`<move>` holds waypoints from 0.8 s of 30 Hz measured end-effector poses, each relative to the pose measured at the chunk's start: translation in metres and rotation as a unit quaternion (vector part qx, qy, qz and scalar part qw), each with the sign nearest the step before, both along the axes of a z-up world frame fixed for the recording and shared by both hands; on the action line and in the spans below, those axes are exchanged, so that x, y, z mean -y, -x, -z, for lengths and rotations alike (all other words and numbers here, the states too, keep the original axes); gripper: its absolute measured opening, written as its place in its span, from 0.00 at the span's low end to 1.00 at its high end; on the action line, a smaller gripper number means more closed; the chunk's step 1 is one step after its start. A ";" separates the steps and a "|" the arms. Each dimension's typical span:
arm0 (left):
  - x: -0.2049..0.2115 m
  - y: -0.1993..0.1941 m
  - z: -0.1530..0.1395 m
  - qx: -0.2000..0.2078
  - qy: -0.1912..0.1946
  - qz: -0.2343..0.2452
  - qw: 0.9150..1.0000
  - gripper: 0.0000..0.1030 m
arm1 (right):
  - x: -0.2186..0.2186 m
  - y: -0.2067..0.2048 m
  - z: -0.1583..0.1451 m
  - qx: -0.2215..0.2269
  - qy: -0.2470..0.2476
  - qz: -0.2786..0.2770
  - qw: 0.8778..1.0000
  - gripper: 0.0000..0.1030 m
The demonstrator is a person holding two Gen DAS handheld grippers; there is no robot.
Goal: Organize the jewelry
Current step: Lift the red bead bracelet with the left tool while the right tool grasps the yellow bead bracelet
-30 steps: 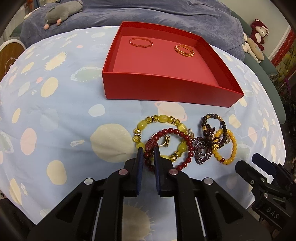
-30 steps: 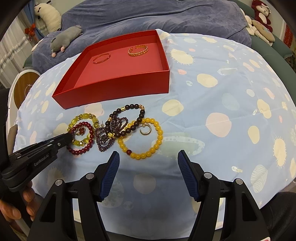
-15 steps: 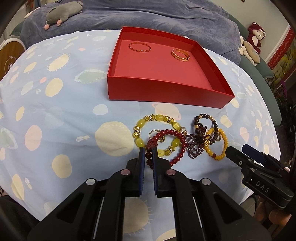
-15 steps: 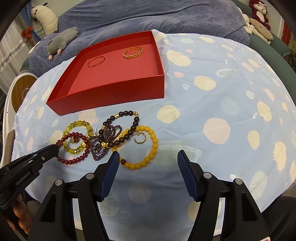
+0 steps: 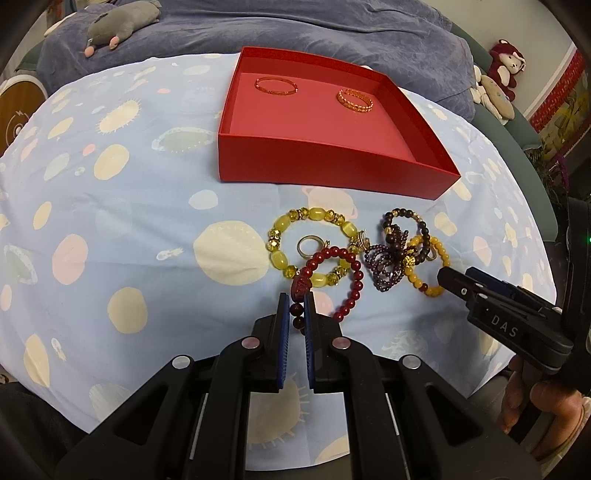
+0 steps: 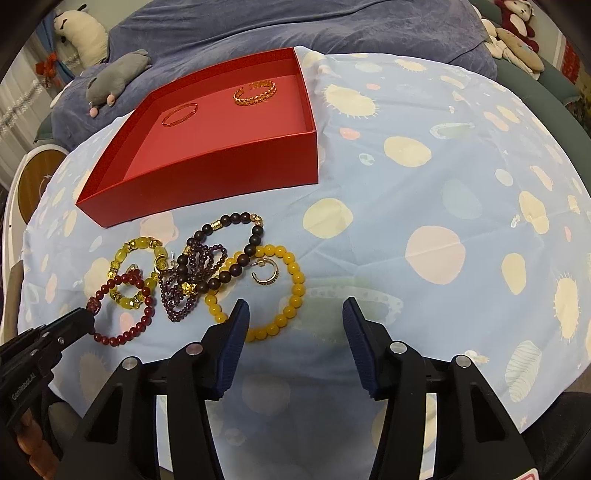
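My left gripper (image 5: 295, 308) is shut on the near arc of a dark red bead bracelet (image 5: 352, 267), whose far side still overlaps a yellow crystal bracelet (image 5: 314, 214). That gripper also shows at lower left in the right wrist view (image 6: 79, 321). My right gripper (image 6: 295, 314) has its jaws closing, with the near arc of an amber bead bracelet (image 6: 291, 314) between them; the pads do not press on it. A red box (image 5: 332, 166) behind the pile holds two gold bangles (image 5: 277, 85) (image 5: 354, 100).
Also in the pile lie a purple bead strand (image 6: 177, 295), a dark brown bead bracelet (image 6: 236, 218), a gold hoop earring (image 6: 266, 275) and a ring (image 5: 308, 245). The spotted blue cloth (image 6: 443, 184) stretches bare to the right. Plush toys (image 5: 122, 26) rest on the sofa behind.
The red bracelet has been drawn nearer in my left gripper, sliding partly off the yellow crystal bracelet. My right gripper's jaws have narrowed around the amber bracelet.
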State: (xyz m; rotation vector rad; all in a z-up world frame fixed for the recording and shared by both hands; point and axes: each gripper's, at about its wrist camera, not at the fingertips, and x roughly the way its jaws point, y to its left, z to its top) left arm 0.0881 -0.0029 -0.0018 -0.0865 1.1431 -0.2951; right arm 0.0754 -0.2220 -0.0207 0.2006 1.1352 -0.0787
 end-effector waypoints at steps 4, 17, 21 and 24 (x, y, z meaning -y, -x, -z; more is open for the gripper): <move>0.001 0.003 0.011 -0.015 -0.002 0.001 1.000 0.07 | 0.000 -0.004 0.004 -0.003 0.006 0.001 1.000 0.38; 0.022 0.005 0.019 0.010 -0.026 0.017 0.999 0.35 | 0.003 -0.005 0.005 -0.004 0.020 -0.001 1.000 0.07; 0.028 0.003 0.019 0.019 -0.038 0.019 0.999 0.34 | 0.004 -0.001 0.004 -0.007 0.012 -0.001 1.000 0.07; 0.025 0.001 0.019 0.013 -0.039 0.020 0.999 0.12 | 0.006 0.004 0.002 -0.006 0.005 0.002 1.000 0.07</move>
